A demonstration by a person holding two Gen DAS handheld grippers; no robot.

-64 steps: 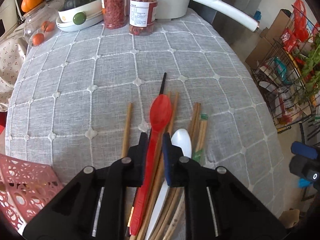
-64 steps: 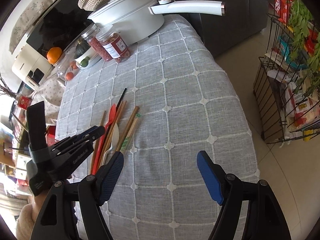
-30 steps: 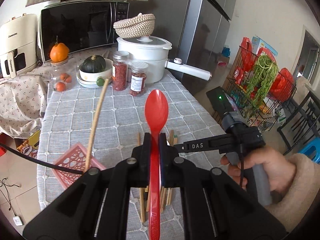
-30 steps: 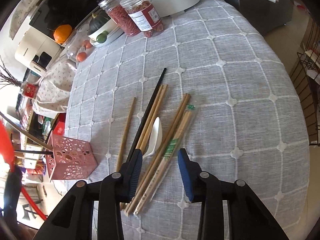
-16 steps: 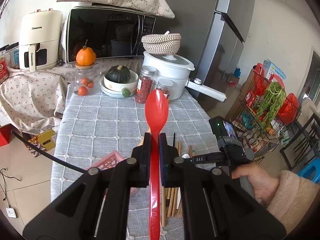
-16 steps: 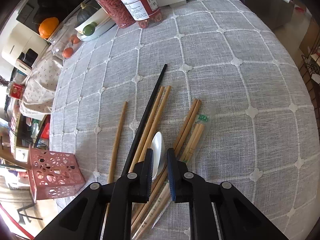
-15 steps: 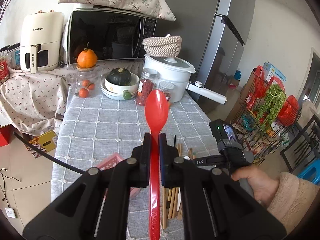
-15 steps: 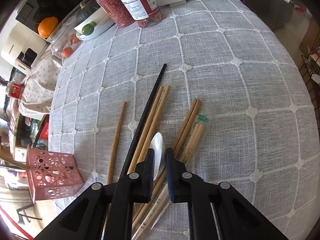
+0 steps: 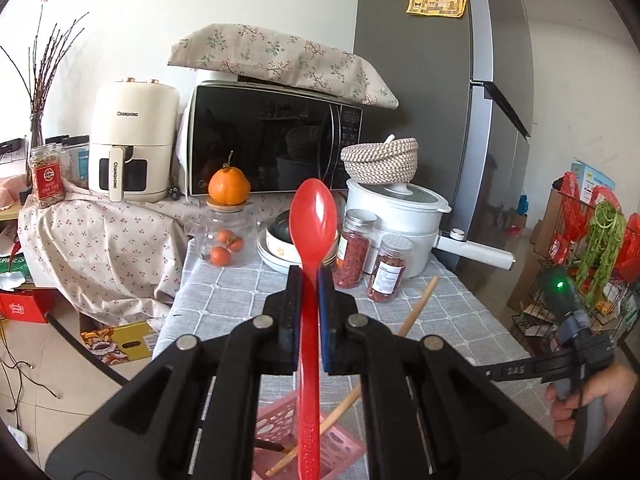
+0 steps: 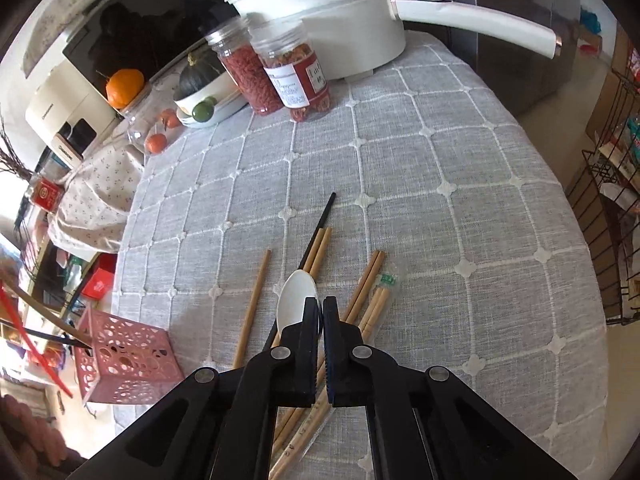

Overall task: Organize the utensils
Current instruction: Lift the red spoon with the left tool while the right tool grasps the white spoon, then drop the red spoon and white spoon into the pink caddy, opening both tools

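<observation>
Spoons number two as we count them: a red spoon [image 9: 313, 220] pinched by its handle in the left gripper [image 9: 310, 280], bowl up and forward, and a white spoon [image 10: 297, 304] whose handle sits between the closed fingers of the right gripper [image 10: 321, 308]. Those right jaws have just been closing and now meet on the white handle. On the grey tablecloth [image 10: 460, 208] we count one black chopstick [image 10: 318, 224], one lone wooden chopstick [image 10: 254, 304], a wooden pair beside the black one, another bare pair to the right, and one wrapped pair [image 10: 378, 304] in a clear sleeve, all near the white spoon. One pink basket [image 10: 120, 356] stands at the cloth's left edge, with a wooden stick and a dark stick leaning out of it. Two jars of red dried goods [image 10: 296, 76] stand by the white pot [image 10: 328, 16]. Our left gripper points nearly level, directly over the basket; the right one tilts steeply down at the table. A hand [image 9: 588, 404] grips the right tool's handle
</observation>
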